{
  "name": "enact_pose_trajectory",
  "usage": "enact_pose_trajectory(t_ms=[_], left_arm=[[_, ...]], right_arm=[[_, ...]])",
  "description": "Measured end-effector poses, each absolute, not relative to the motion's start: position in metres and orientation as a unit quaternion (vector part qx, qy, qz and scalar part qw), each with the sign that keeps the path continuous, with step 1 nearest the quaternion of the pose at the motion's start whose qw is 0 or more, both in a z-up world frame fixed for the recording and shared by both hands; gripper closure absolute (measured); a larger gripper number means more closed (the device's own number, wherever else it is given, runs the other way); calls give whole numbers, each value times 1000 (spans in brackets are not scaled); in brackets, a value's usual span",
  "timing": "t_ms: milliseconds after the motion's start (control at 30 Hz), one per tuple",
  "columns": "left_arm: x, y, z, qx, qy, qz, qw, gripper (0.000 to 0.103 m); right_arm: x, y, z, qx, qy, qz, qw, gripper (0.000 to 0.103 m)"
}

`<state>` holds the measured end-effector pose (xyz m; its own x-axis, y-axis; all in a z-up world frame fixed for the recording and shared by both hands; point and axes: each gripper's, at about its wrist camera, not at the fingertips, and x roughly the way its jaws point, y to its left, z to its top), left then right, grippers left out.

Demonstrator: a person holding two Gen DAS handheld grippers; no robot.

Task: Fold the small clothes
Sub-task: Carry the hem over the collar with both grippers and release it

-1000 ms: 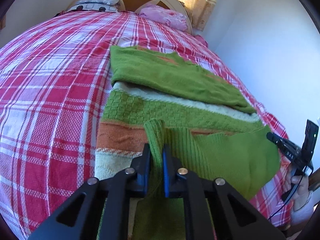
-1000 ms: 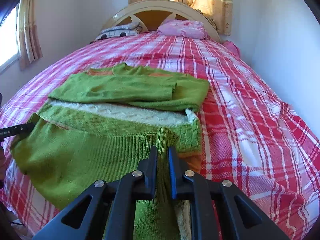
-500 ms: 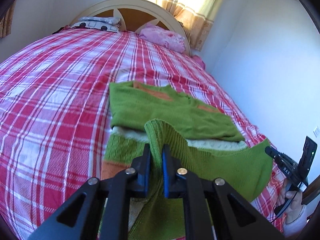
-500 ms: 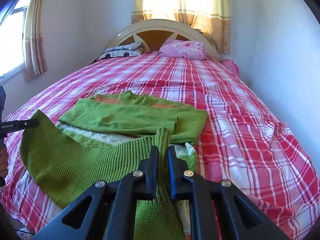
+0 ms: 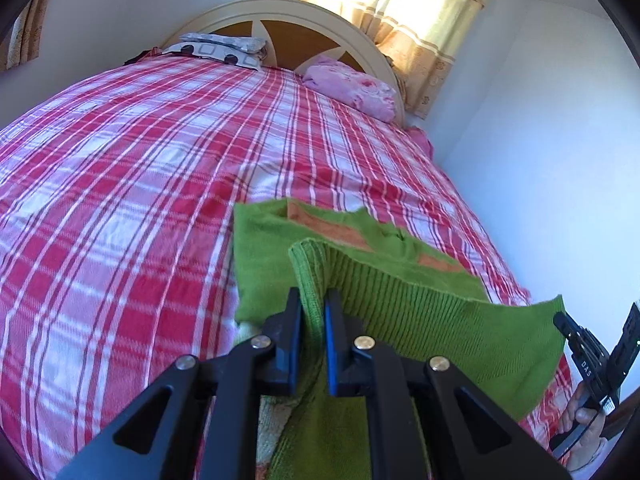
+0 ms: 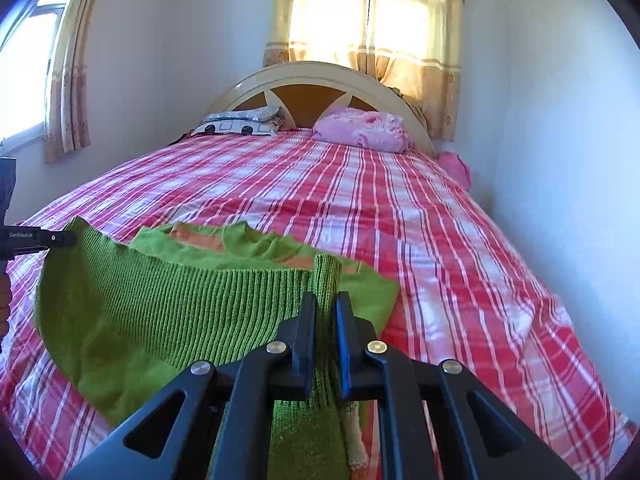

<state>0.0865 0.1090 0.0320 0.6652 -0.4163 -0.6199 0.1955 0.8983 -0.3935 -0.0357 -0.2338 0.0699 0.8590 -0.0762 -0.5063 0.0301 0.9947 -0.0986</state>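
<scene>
You can read "GenRobot.AI" on the left hand-held gripper (image 6: 60, 239), and "DAS" on the right hand-held gripper (image 5: 560, 320).

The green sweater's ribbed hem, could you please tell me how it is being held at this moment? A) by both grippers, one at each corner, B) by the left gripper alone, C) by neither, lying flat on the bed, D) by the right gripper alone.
A: the left gripper and the right gripper are each shut on a corner of the green sweater, whose ribbed hem hangs stretched between them above the plaid bedspread.
</scene>
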Motion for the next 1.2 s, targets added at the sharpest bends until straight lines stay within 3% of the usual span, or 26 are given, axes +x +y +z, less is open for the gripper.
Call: enact_pose_trajectory(t_ms=[400,800,1033,1100,1200], left_arm=[[195,94,36,-157,369,-150,904,92],[257,72,-56,-136,433,-91,886,92],[263,67,-55,-115,437,-74,889,84],[263,68,-52,-114,442,-79,886,81],[248,72,-36,-97,444,-78,887,72]], right_arm=[[86,-248,77,-77,259,-58,961,95],[170,-279,-13,-38,339,-85,936,95],[198,-288,-42,-20,423,-84,902,90],[195,-294,-37,-4,420,-94,903,81],[160,-310,-5,30,345,-163,924,81]])
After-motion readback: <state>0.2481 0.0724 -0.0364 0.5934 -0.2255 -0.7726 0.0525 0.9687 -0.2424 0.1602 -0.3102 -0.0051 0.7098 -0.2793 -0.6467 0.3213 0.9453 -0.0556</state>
